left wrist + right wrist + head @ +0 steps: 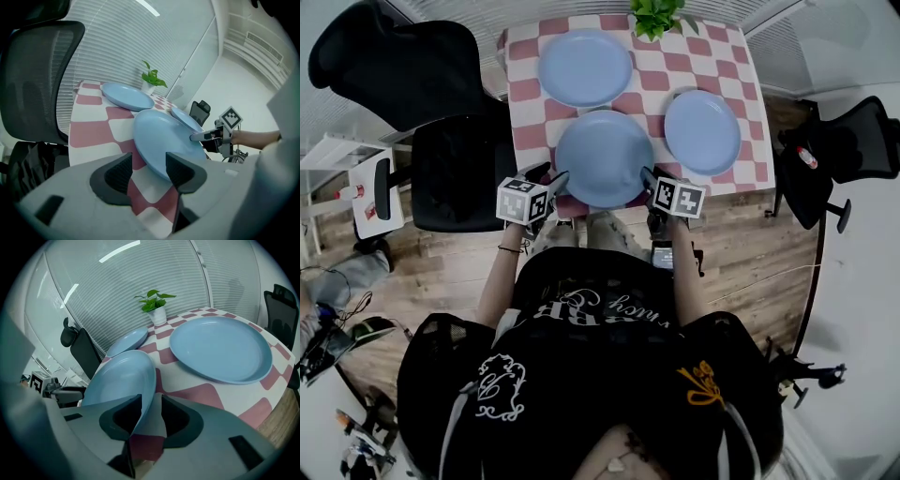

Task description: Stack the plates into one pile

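Three light blue plates lie on a red-and-white checked table [525,89]. The near plate [605,157] sits at the front edge, between my two grippers. My left gripper [555,178] is at its left rim, and in the left gripper view the rim of this plate [166,136] runs between the wide jaws of the left gripper [149,168] with gaps on both sides. My right gripper [649,176] is at its right rim; the near plate's [119,383] thin edge stands between the right gripper's [151,411] jaws, untouched. A second plate [585,67] lies far left, a third [702,131] to the right.
A potted green plant [654,17] stands at the table's far edge. A black office chair [459,169] is close on the left and another [844,150] on the right. Wooden floor lies below the table's front edge.
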A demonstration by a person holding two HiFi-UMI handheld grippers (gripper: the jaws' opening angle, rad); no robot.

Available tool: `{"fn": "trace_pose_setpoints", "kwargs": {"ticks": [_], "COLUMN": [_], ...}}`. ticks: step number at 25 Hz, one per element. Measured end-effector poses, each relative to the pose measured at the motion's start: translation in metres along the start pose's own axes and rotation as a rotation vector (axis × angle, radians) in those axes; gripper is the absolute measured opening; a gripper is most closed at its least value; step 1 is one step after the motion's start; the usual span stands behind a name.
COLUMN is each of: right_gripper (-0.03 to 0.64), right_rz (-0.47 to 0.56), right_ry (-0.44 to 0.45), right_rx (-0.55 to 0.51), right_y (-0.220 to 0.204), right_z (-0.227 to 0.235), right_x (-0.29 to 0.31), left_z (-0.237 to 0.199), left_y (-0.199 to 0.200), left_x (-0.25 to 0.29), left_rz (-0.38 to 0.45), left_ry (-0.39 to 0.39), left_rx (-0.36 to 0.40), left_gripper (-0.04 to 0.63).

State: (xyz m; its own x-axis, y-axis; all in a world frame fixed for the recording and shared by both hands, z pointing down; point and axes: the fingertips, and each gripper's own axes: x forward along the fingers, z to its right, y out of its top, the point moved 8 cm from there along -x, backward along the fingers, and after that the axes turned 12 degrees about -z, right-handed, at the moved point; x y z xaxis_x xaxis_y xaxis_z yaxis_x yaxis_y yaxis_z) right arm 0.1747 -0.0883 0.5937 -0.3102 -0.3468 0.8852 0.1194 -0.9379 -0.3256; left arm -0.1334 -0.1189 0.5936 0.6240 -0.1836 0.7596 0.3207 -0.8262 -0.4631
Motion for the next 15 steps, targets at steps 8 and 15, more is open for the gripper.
{"fn": "trace_pose_setpoints", "kwargs": {"ticks": [8,15], "right_gripper": [0.059,0.051], "right_rz": [0.004,0.016], "right_ry": [-0.01,0.001], "right_rx": [0.054,0.078], "right_y": [-0.007,-0.013], "right_z": [-0.007,-0.013], "right_x": [0.003,-0.013], "left_z": [0.006,0.016], "left_y": [-0.007,-0.019], "left_x": [0.017,0.004], "left_rz": [-0.03,0.0], "left_ry": [-0.002,-0.018], "left_rx": [0.02,0.012], "left_gripper": [0.181,0.181]}}
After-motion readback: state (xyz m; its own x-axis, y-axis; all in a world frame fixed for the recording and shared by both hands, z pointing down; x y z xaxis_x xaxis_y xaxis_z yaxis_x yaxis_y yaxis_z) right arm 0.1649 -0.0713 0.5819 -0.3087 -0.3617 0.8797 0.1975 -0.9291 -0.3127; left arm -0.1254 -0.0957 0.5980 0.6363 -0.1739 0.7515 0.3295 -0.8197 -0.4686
